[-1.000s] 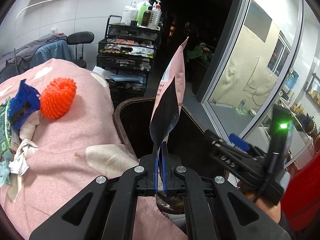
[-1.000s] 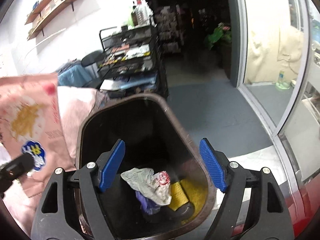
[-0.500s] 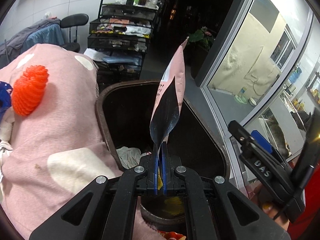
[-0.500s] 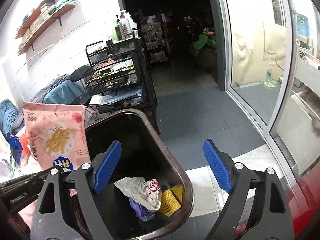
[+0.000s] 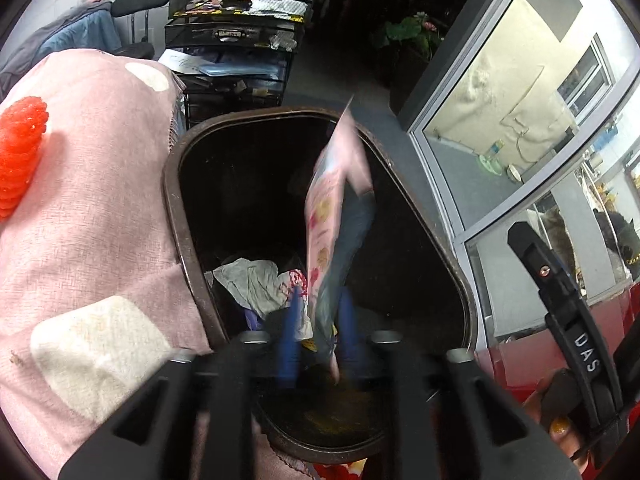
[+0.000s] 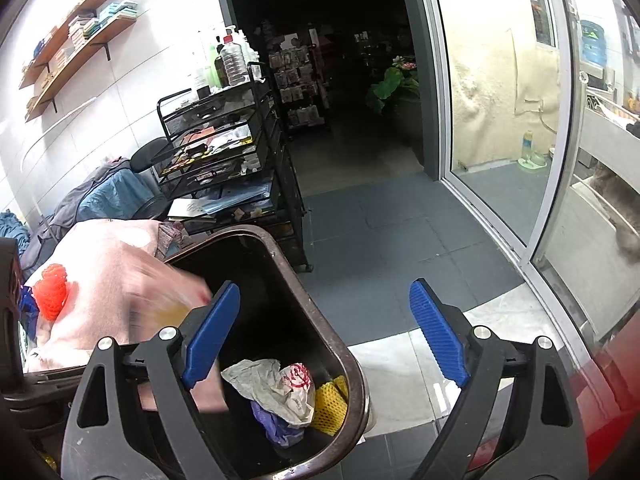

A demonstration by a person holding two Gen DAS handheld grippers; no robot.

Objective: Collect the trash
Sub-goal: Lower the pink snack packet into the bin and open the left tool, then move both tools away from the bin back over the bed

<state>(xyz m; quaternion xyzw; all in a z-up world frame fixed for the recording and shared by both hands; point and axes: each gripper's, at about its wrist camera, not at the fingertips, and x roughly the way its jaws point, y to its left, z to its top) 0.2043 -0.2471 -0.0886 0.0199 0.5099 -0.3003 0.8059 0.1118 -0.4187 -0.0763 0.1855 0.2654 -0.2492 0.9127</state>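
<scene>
One pink snack bag (image 5: 338,208) blurs above one dark bin (image 5: 176,208).

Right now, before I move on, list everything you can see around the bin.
snack bag: 1, pink, blurred, over the bin mouth between the left jaws
bin: 1, dark brown, beside the pink cloth
crumpled wrapper: 1, white, in bin
foam net: 1, yellow, in bin
foam net sleeve: 1, orange, on pink cloth
pink cloth: 1, left of bin
wire rack: 1, black, behind bin
left gripper: jaws just opening
right gripper: open, empty
</scene>
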